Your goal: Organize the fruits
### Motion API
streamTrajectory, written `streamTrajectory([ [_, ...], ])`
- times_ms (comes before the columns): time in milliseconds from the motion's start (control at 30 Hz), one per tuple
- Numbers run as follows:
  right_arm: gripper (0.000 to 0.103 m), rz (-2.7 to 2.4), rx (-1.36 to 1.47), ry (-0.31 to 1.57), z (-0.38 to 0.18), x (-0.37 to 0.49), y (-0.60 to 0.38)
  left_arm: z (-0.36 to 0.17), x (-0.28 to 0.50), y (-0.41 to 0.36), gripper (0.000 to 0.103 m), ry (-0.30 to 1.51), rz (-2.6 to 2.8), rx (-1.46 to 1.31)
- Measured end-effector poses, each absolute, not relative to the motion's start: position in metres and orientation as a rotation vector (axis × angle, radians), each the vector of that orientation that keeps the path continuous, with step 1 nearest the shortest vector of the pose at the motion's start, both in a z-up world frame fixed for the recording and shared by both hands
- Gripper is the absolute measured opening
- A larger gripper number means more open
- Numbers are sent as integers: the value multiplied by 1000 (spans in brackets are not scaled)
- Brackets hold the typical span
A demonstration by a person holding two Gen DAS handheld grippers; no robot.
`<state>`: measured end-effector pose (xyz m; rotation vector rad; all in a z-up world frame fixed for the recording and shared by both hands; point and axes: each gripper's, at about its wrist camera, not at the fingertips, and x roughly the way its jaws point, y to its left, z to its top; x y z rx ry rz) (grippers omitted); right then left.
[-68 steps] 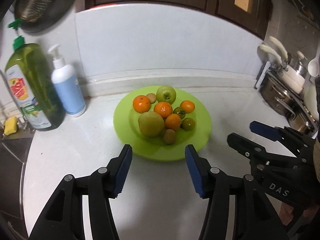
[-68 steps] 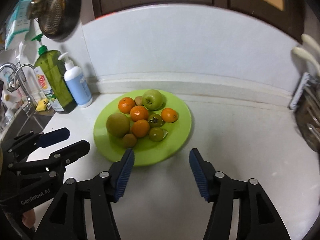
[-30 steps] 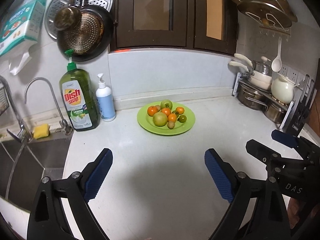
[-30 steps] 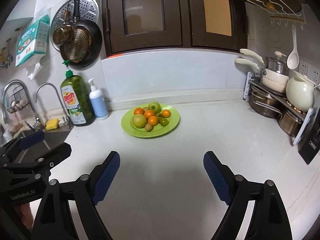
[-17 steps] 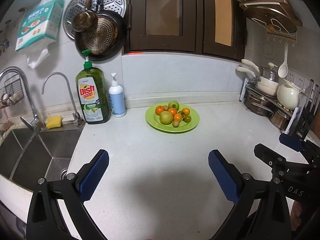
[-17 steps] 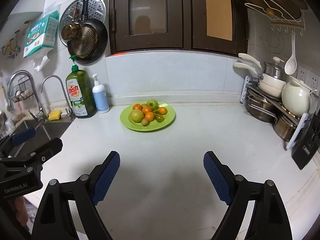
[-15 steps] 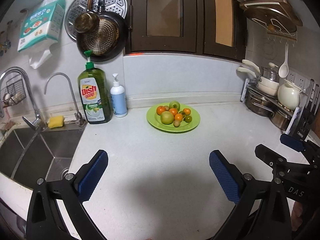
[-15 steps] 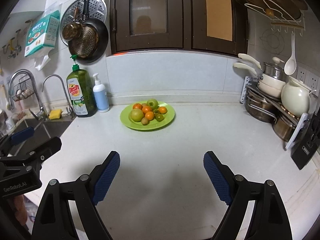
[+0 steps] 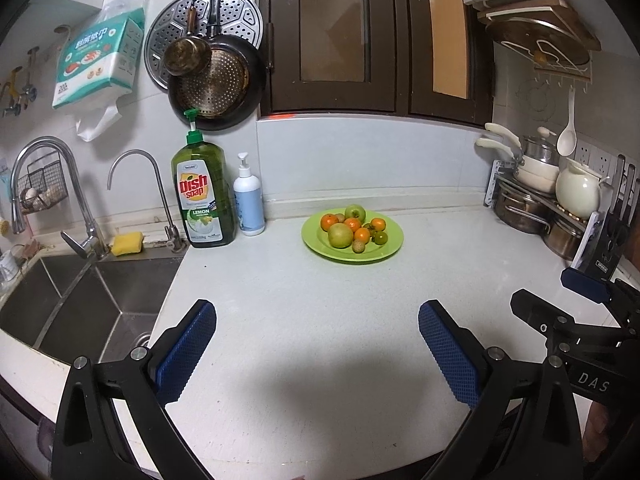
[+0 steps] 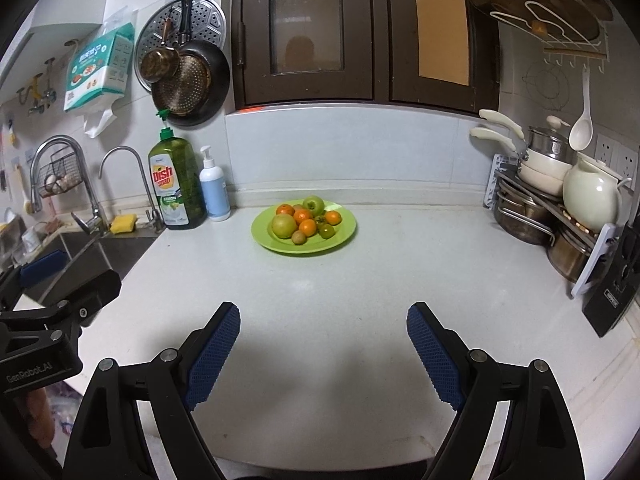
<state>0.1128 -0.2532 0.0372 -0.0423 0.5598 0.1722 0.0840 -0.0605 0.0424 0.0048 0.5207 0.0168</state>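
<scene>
- Two grippers hover over the bare white counter (image 9: 320,320), well short of the fruit; the left gripper (image 9: 318,344) and right gripper (image 10: 323,344) both stand wide apart with nothing between the pads, likely backed off from the pile.
- A green plate (image 10: 344,236) near the back wall holds everything in one central heap.
- Largest is a yellow-green pear-like fruit (image 10: 284,225), then a green apple (image 10: 313,205), oranges (image 10: 308,227), and a small brown kiwi (image 10: 298,237).

One green plate (image 10: 344,236) holds four mandarins (image 10: 308,227), one green apple (image 10: 313,204), one large yellow-green fruit (image 10: 283,225), two dark green tomatoes (image 10: 326,232) and one brown kiwi (image 10: 298,237); a second small brown fruit may sit at twelve o'clock. Two bottles stand at nine o'clock: one dish soap (image 10: 176,184), one white pump bottle (image 10: 214,190). Two taps (image 10: 124,176).
</scene>
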Motion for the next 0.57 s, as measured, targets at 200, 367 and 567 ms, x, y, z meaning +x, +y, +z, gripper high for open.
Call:
streamTrajectory([
  [200, 86, 178, -45, 556, 37, 107, -255, 44, 77, -62, 103, 515, 23, 9],
  [367, 86, 178, -47, 556, 37, 104, -256, 44, 76, -63, 103, 515, 25, 9],
  [567, 86, 175, -46, 553, 37, 102, -257, 44, 75, -65, 103, 514, 25, 9],
])
